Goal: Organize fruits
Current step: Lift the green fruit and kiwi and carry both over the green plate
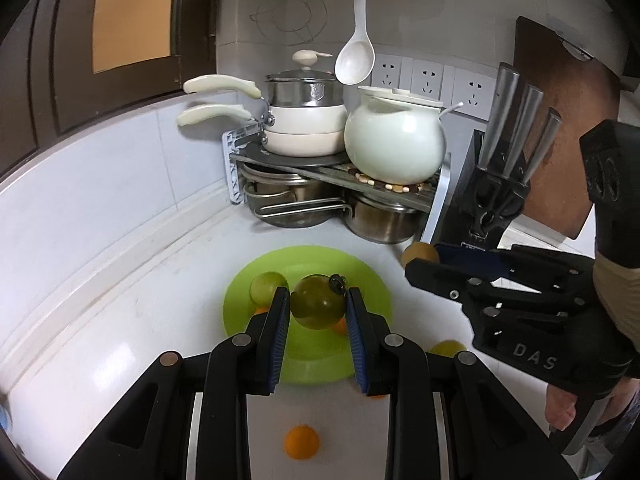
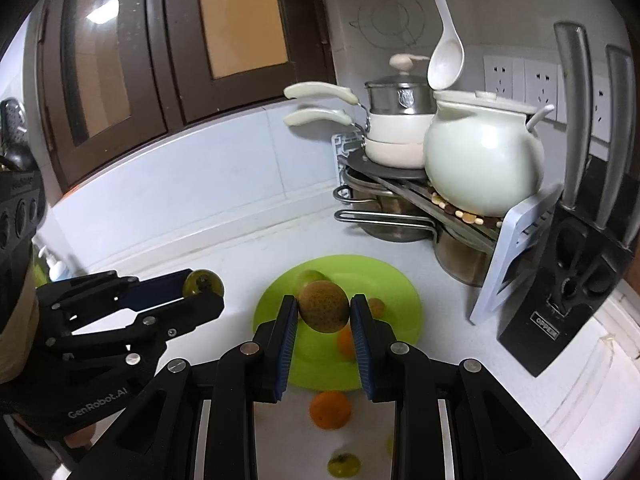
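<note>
Both sets of jaws are clamped on fruit above the green plate [image 1: 362, 280]: the left gripper [image 1: 318, 304] grasps a dark green tomato [image 1: 316, 302] with its stem cap showing, and the right gripper [image 2: 324, 308] pinches a speckled brown fruit [image 2: 323, 306]. Each fruit is held clear of the plate, between blue pads [image 1: 280, 332]. On the plate lie a pale green fruit [image 1: 266, 286] toward its far left side and small orange fruits [image 2: 376, 306] near its middle. Off the plate, on its near side, an orange [image 2: 330, 410] sits on the white counter [image 1: 140, 292], with a yellow-green fruit [image 2: 343, 464] nearer still. Behind the plate stands a pot rack [image 1: 340, 172] bearing a white round pot [image 1: 394, 144]
</note>
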Tool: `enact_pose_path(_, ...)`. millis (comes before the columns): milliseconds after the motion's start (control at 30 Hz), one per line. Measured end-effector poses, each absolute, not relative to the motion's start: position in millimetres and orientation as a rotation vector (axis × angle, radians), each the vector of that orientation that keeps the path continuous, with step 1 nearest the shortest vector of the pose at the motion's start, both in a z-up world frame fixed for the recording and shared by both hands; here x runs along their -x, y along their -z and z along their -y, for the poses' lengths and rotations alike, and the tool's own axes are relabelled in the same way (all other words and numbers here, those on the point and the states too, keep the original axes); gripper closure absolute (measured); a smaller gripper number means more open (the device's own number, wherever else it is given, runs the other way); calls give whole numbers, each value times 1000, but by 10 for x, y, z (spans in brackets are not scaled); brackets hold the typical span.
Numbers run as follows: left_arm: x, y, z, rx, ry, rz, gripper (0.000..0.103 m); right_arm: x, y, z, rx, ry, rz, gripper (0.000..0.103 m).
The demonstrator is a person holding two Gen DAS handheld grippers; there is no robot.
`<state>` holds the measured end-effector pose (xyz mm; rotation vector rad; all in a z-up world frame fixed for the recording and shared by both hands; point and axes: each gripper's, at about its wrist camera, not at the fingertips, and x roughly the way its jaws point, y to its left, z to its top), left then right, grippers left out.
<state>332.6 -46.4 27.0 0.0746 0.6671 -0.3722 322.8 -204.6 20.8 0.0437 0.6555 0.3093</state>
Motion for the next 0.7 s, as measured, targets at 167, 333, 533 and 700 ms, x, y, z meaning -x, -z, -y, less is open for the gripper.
enact_pose_path(167,-3564,-262,522,-76,386,-693,75,-3455,-156,2082,-47,-301,-691,75)
enact_pose_path(333,-3829,-206,571,-75,399,-723,75,-3668,-125,2093,-44,-284,-720,75)
enact_pose_path(533,-4158,-54,580,-92,403,-762,75,-3908,-44,2057,-19,-256,-752,75)
enact_pose_path(700,-4433,113,563,-99,416,-806,75,-4152,100,1986,7,-245,-794,75)
